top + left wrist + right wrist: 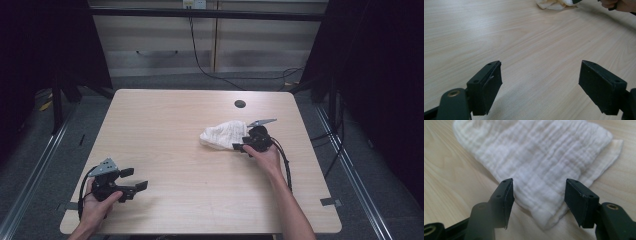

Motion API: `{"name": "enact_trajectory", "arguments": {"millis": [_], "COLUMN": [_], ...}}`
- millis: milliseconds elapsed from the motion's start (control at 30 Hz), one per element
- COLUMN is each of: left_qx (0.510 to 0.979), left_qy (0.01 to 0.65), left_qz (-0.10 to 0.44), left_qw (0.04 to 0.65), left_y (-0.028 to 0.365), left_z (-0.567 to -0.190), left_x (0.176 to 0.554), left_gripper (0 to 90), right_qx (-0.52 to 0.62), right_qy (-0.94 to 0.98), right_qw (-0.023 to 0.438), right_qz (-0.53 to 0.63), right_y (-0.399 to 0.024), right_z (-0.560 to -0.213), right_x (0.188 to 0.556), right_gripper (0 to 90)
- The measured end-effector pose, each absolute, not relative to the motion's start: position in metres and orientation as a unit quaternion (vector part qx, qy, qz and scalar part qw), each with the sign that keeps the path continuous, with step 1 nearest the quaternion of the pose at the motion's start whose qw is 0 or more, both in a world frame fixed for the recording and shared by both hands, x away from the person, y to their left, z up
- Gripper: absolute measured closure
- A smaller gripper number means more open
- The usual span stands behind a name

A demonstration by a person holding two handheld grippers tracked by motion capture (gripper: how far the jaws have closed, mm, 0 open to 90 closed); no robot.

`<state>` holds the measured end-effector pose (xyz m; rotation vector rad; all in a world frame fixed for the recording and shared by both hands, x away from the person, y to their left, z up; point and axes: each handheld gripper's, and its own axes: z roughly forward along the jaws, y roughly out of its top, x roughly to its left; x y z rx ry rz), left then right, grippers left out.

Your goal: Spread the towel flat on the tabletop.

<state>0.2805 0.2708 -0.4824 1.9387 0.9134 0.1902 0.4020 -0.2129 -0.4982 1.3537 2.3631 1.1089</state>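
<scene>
While the left gripper [134, 179] sits low over the near-left corner of the desk [165, 130], its fingers [486, 85] spread wide on nothing, a folded white muslin cloth [222, 135] lies right of centre. Right gripper [243, 144] is at the cloth's right end, fingers [506, 197] apart, straddling the cloth's corner without pinching it.

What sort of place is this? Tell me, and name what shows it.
Probably a lab or recording workspace, not a home: a bare wooden table with a cable hole, dark curtains on both sides, loose cables on the grey floor, and a white cloth as the sole prop.
</scene>
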Motion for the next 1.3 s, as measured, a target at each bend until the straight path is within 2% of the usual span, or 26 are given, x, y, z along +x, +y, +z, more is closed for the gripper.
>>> {"name": "enact_trajectory", "arguments": {"millis": [67, 100, 233, 267, 367, 533, 900, 1100, 1167, 1300], "left_qx": [0.793, 0.793, 0.793, 0.793, 0.793, 0.792, 0.779, 0.784, 0.787, 0.793], "left_qy": [0.374, 0.374, 0.373, 0.374, 0.376, 0.381, 0.403, 0.4, 0.396, 0.391], "left_qz": [0.077, 0.077, 0.076, 0.077, 0.08, 0.082, 0.091, 0.093, 0.093, 0.097], "left_qw": [0.475, 0.475, 0.475, 0.475, 0.473, 0.469, 0.471, 0.465, 0.463, 0.457], "left_y": [0.271, 0.271, 0.271, 0.271, 0.271, 0.271, 0.274, 0.271, 0.271, 0.269], "left_z": [-0.483, -0.483, -0.483, -0.483, -0.483, -0.483, -0.483, -0.483, -0.483, -0.483], "left_x": [0.281, 0.281, 0.281, 0.281, 0.281, 0.282, 0.284, 0.283, 0.283, 0.283], "left_gripper": [18.3, 18.4, 18.3, 18.3, 18.3, 18.3, 19.6, 22.0, 26.7, 26.9], "right_qx": [0.457, 0.457, 0.444, 0.444, 0.442, 0.438, 0.418, 0.409, 0.41, 0.4], "right_qy": [0.805, 0.805, 0.813, 0.813, 0.814, 0.811, 0.815, 0.82, 0.818, 0.825], "right_qw": [0.106, 0.106, 0.117, 0.117, 0.104, 0.089, 0.078, 0.075, 0.07, 0.068], "right_qz": [0.364, 0.364, 0.358, 0.358, 0.362, 0.377, 0.393, 0.393, 0.397, 0.394], "right_y": [-0.211, -0.211, -0.205, -0.205, -0.201, -0.2, -0.193, -0.189, -0.189, -0.185], "right_z": [-0.502, -0.502, -0.503, -0.503, -0.503, -0.505, -0.507, -0.507, -0.507, -0.506], "right_x": [0.402, 0.402, 0.399, 0.399, 0.397, 0.389, 0.368, 0.361, 0.358, 0.351], "right_gripper": [47.4, 47.4, 66.0, 66.0, 79.3, 82.8, 82.7, 82.5, 82.4, 82.3]}}
